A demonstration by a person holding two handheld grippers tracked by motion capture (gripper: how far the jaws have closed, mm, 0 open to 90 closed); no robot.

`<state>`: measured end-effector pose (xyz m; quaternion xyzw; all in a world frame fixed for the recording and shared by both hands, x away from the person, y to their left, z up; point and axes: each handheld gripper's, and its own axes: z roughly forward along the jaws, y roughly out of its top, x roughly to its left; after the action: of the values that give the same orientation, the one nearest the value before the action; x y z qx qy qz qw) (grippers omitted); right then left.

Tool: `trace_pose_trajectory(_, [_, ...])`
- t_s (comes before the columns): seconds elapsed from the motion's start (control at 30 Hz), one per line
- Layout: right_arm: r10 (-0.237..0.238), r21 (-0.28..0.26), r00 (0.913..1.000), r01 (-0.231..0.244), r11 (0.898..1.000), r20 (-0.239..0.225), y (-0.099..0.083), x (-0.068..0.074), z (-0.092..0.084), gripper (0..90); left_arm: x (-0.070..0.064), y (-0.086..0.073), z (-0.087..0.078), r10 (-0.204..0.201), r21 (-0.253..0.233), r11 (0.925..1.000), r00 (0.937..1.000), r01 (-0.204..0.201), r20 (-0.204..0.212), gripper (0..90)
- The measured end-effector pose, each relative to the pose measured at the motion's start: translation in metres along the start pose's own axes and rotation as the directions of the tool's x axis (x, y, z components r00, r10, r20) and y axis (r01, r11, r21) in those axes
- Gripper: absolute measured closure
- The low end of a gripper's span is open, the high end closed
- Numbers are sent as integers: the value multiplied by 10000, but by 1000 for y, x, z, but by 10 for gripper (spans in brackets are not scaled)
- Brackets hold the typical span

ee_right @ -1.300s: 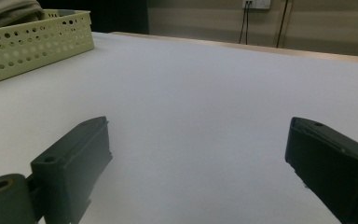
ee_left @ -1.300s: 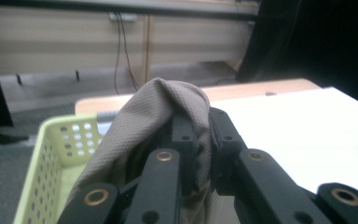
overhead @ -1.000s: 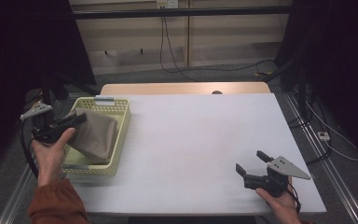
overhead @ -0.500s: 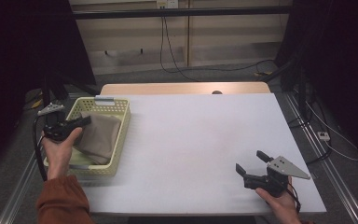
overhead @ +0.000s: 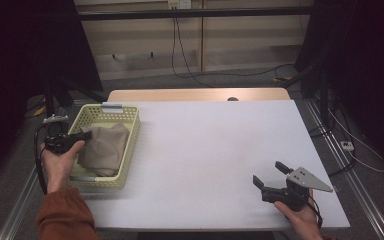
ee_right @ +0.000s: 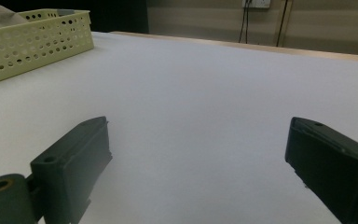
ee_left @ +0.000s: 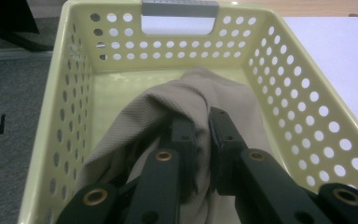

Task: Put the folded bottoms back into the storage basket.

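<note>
High view has the left gripper (overhead: 83, 134) at the basket's (overhead: 130, 145) left rim, fingers (ee_left: 223, 135) clenched on a fold of the beige cloth (overhead: 105, 149) lying inside. No readable labels anywhere, just a grey handle (ee_left: 180, 8) on the wall beyond the fingers. The right gripper (overhead: 269, 173) hovers low near the bench's (overhead: 210, 145) near right corner, fingers (ee_right: 70, 163) spread wide, with loads of bare bench ahead of them.

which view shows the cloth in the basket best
The left gripper view: the beige cloth is close up, its weave visible, pinched between the left tool jaws inside the basket. The high view shows it small, heaped in the basket. The right gripper view catches just a corner at the top left.
</note>
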<state>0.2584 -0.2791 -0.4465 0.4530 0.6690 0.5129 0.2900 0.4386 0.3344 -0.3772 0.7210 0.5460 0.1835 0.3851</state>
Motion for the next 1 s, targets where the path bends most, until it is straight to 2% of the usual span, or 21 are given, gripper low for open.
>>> trace_pose_trajectory(0.13, [-14, 25, 10000, 14, 10000, 6, 0, 0, 0, 63, -5, 3, 7, 40, -161, 9999, 9991, -33, 421, 825])
trace_pose_trajectory(0.23, [-1, -2, 10000, 1, 10000, 2, 0, 0, 0, 63, -8, 5, 12, -109, -446, 9989, 9969, 145, 785, 825])
trace_pose_trajectory(0.33, [18, 13, 10000, -18, 10000, 12, 0, 0, 0, 63, -13, 9, 18, 114, -573, 9983, 9945, -54, 1038, 825])
trace_pose_trajectory(0.43, [26, -3, 10000, -26, 10000, 18, 0, 0, 0, 64, -16, 11, 24, 69, -870, 9962, 9872, 71, 1595, 825])
trace_pose_trajectory(0.47, [40, 3, 10000, -40, 10000, 21, 0, -1, 0, 63, -17, 11, 26, 118, -878, 9961, 9860, 29, 1662, 824])
trace_pose_trajectory(0.57, [44, 8, 10000, -44, 10000, 19, 0, -1, 0, 63, -16, 12, 31, 254, -435, 9988, 9954, -214, 924, 825])
trace_pose_trajectory(0.63, [45, -3, 10000, -45, 10000, 14, 0, -1, 0, 63, -13, 12, 34, 343, -207, 9992, 9980, -333, 536, 824])
trace_pose_trajectory(0.7, [39, 20, 10000, -39, 10000, 5, 0, -1, 0, 63, -10, 13, 36, 564, 290, 9980, 9984, -562, -76, 824])
trace_pose_trajectory(0.73, [58, 11, 10000, -58, 10000, 8, 0, -1, 1, 64, -8, 13, 36, 535, 440, 9976, 9983, -526, -213, 824])
trace_pose_trajectory(0.8, [47, 31, 10000, -47, 10000, 1, 0, -1, 1, 63, -2, 11, 40, 224, 615, 9979, 9993, -206, -297, 822])
trace_pose_trajectory(0.87, [24, 38, 10000, -24, 10000, 1, 0, 0, 1, 63, 1, 10, 43, 332, 966, 9950, 9974, -270, -634, 821])
trace_pose_trajectory(1.0, [16, 57, 10000, -16, 10000, -4, 0, -1, 1, 64, 0, 9, 50, 450, 1166, 9925, 9960, -358, -774, 821])
